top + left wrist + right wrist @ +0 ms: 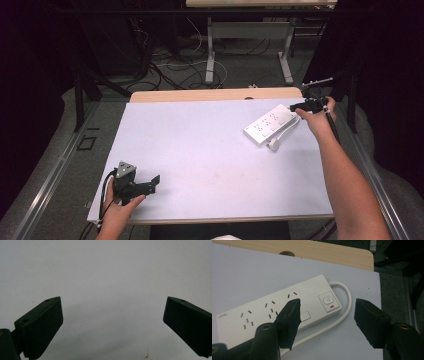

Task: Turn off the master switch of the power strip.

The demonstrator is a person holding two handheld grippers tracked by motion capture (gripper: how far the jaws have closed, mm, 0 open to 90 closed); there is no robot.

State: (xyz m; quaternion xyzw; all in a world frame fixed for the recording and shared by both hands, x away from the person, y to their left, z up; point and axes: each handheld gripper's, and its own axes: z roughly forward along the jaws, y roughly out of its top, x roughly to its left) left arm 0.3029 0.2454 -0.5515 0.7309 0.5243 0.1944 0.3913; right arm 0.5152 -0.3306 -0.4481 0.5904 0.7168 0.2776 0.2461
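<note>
Right now I am looking over the table (200, 145), which is lying beneath both claws. My right gripper (327, 315) is hanging partly open and holding nothing, with the white power strip (274, 312) just under and ahead of its jaws, its cable (344, 307) curling between them. My left gripper (112, 315) is gaping wide over bare tabletop, well apart from the strip.

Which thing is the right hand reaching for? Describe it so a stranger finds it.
On the pale table sheet, look to the far right corner. There lies a white power strip, a flat bar with rows of sockets, a switch at one end and its own white cable.
</note>
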